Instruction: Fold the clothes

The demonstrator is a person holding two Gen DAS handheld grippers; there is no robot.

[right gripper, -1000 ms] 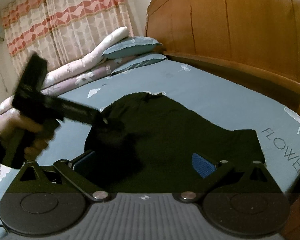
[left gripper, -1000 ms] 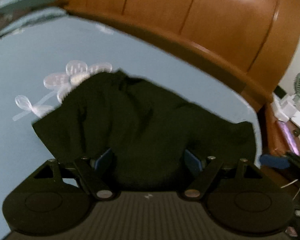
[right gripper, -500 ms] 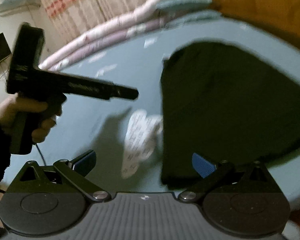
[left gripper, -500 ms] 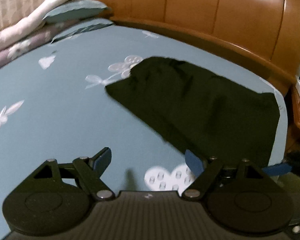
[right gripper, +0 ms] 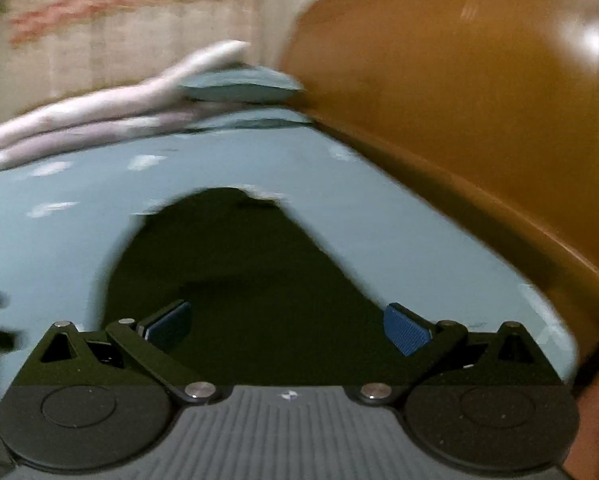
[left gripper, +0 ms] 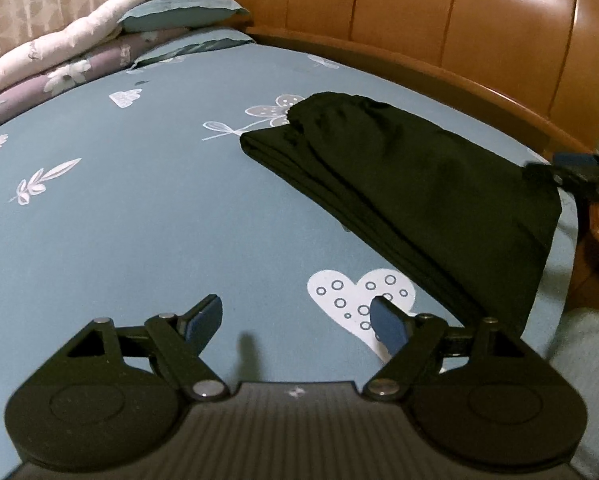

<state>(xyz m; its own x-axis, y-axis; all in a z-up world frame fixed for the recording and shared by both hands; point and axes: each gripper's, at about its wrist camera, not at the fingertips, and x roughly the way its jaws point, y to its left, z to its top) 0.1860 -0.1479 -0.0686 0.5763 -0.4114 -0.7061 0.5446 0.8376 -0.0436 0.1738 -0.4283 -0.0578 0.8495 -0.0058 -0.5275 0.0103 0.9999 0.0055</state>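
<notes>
With the black garment [left gripper: 411, 184] lying folded in layers on the blue bedsheet [left gripper: 139, 220] near the headboard [left gripper: 459, 32], both the left gripper [left gripper: 297, 318] and right gripper [right gripper: 287, 328] are held wide open and empty, so any further fold would best be gripped at an edge through all layers.

dim, warm indoor light. in the left wrist view the picture is sharp; glare patches sit high on the glossy headboard [left gripper: 479, 32], and below it the black garment [left gripper: 411, 184] shows almost no detail. the right wrist view is smeared by motion blur, the headboard streaked with glare. fisheye bending curves both views, with dark corners.
</notes>
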